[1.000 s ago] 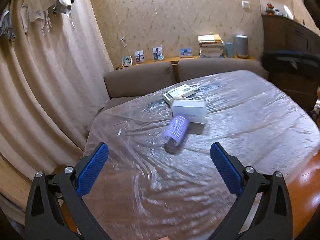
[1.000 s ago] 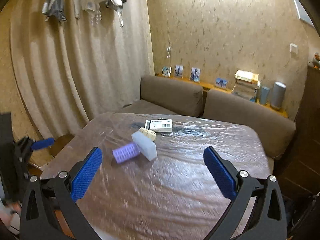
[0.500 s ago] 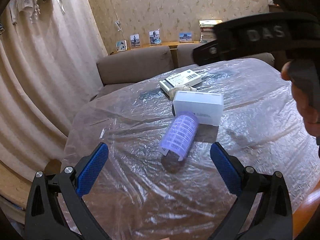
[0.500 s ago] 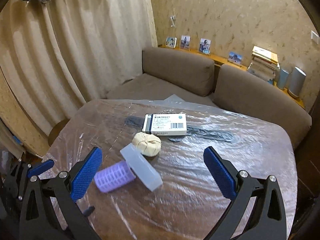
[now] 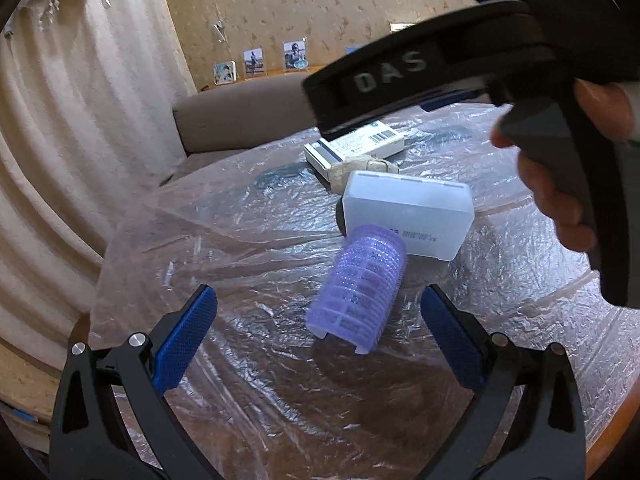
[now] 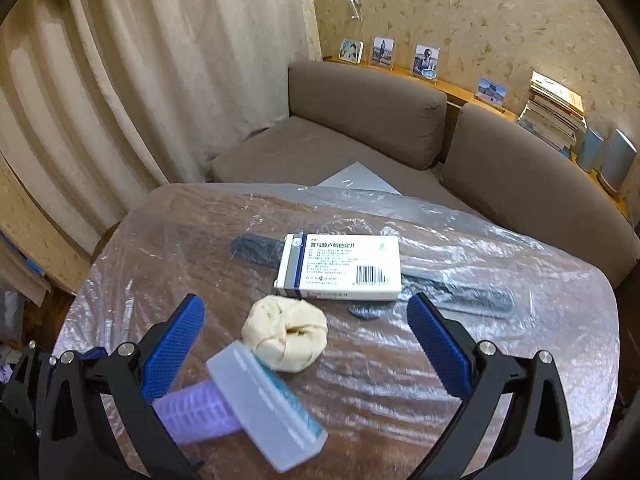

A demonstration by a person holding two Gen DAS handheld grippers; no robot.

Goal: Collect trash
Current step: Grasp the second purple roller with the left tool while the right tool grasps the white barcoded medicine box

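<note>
With both grippers spread wide and holding nothing, the left gripper (image 5: 318, 338) frames the purple hair roller (image 5: 357, 293) just ahead between its fingers while the right gripper (image 6: 304, 342) hovers over the crumpled paper ball (image 6: 285, 338), so closing crookedly could roll the roller into the frosted plastic box (image 5: 408, 213) touching it.

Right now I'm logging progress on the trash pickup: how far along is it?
Nothing looks collected yet. The purple hair roller, frosted plastic box, crumpled paper ball and medicine carton all lie on the plastic-covered table. In hand: nothing; the left gripper is open with the roller between its fingers, and the right gripper is open above the paper ball. All pickups remain.
</note>
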